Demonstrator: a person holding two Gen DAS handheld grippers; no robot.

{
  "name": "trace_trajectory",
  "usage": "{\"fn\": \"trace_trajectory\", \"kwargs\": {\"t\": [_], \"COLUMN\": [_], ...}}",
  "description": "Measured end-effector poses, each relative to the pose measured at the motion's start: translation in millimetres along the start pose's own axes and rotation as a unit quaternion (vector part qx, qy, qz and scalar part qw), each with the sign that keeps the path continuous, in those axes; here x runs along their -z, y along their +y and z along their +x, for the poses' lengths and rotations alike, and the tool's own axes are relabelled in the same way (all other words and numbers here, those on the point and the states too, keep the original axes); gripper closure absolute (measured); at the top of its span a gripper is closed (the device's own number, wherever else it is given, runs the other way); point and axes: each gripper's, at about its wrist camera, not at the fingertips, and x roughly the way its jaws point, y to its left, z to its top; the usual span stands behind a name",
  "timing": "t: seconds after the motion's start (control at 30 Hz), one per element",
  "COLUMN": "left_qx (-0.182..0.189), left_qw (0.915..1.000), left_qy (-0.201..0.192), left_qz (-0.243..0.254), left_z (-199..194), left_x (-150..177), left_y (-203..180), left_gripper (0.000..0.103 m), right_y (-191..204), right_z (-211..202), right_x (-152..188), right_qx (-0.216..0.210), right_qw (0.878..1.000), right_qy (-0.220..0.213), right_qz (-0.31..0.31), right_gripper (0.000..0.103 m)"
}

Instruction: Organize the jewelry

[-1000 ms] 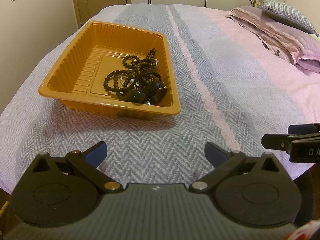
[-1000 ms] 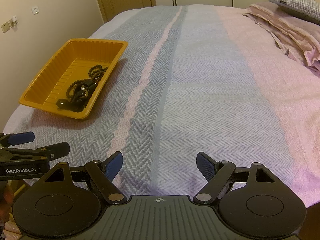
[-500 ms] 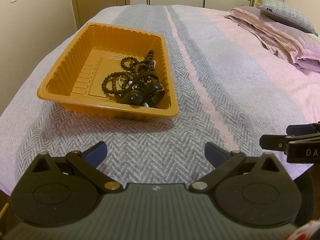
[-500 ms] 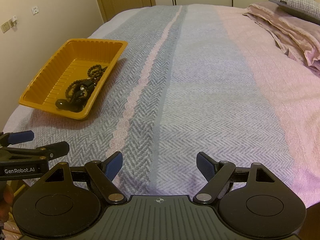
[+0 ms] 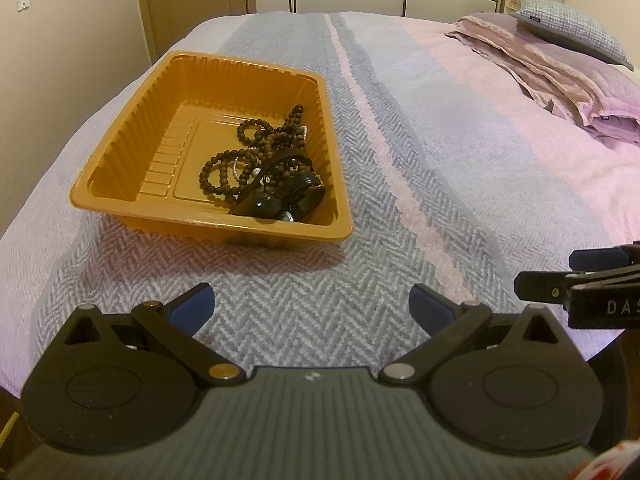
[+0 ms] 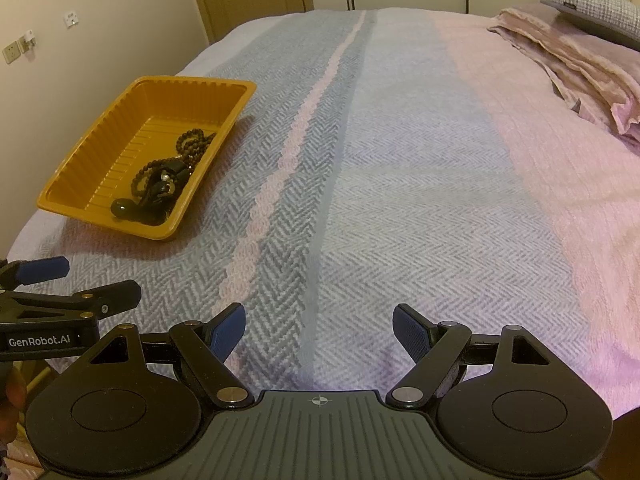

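An orange plastic tray (image 5: 120,168) sits on the bed near its left edge; it also shows in the right wrist view (image 6: 80,184). Inside its right half lies a tangle of dark bead strings (image 5: 256,148) and black shiny pieces (image 5: 280,200), seen too in the right wrist view (image 6: 160,184). My left gripper (image 5: 312,308) is open and empty, hovering over the bed's near edge in front of the tray. My right gripper (image 6: 318,326) is open and empty, to the right of the left one, over the blanket.
The bed carries a grey herringbone blanket (image 6: 360,200) with a pink stripe. Folded pink bedding (image 5: 560,76) and a checked pillow (image 5: 572,24) lie at the far right. A wall (image 6: 80,20) and a door stand left of the bed.
The left gripper has drifted slightly, so the tray sits a little lower and further left in its view. The right gripper has barely moved. Both stay open.
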Motion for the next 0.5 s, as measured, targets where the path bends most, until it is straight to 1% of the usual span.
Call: {"fn": "trace_trajectory", "kwargs": {"t": [0.5], "left_qx": [0.001], "left_qw": [1.0], "left_qy": [0.001], "left_qz": [0.0], "left_z": [1.8], "left_x": [-0.5], "left_y": [-0.7], "left_gripper": [0.0], "right_y": [1.2], "right_z": [1.6], "right_x": [-0.7], "right_qx": [0.0], "right_qw": [1.0], "right_qy": [0.0], "right_qz": [-0.001], "right_gripper": [0.023]}}
